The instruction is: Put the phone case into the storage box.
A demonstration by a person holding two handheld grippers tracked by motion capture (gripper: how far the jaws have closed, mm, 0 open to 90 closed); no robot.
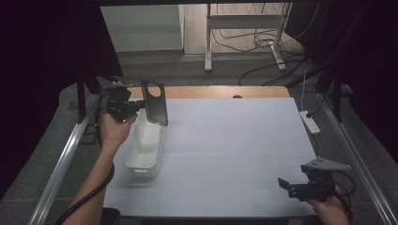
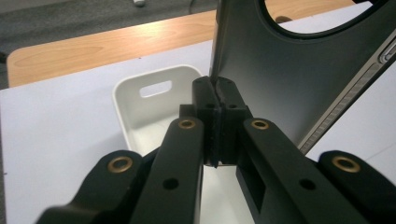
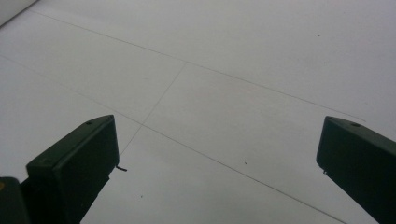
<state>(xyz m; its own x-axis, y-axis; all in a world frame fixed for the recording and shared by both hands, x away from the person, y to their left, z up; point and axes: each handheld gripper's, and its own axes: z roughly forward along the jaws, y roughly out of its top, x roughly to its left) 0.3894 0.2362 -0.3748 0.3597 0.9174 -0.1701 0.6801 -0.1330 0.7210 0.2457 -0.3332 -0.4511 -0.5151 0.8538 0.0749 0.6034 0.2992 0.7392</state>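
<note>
So the phone case [image 1: 155, 102] was a dark, thin shell with one big round cutout up top, held upright in the upper left of the frame, just above the far end of the white bin [image 1: 144, 149]. Left claw [image 1: 137, 106] was pinched tight on its edge. Right claw [image 1: 283, 184] sat lower right near the front edge, spread wide with nothing in it. Loads of bare white surface [image 1: 234, 150] between them. Count: one case, one bin, two claws, one power strip [image 1: 309, 121] at the right edge
</note>
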